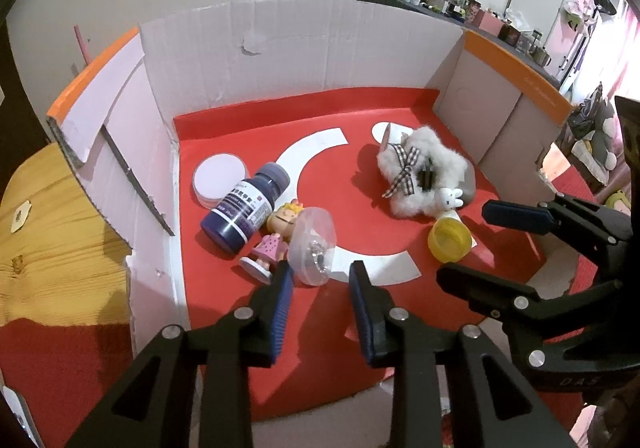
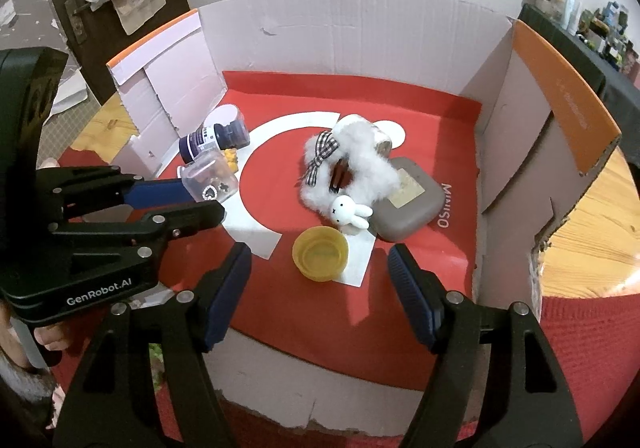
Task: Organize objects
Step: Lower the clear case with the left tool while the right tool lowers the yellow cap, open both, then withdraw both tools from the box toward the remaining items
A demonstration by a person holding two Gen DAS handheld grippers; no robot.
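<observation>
Both grippers hover over the red mat [image 1: 248, 312] inside the cardboard box [image 1: 280, 60], jaws released and holding nothing. The left gripper [image 1: 320, 280] sits at lower centre of its view, just short of the clear capsule [image 1: 312, 240] lying against the doll figurine [image 1: 276, 236]. The right gripper [image 2: 320, 272] frames the yellow cap [image 2: 320, 254]. Judging by this, each should descend squarely, straddling 1 item without nudging its neighbours.

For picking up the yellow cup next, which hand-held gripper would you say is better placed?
Probably the right hand-held gripper: its open jaws point straight at the yellow cup, while the left faces the clear capsule.
</observation>
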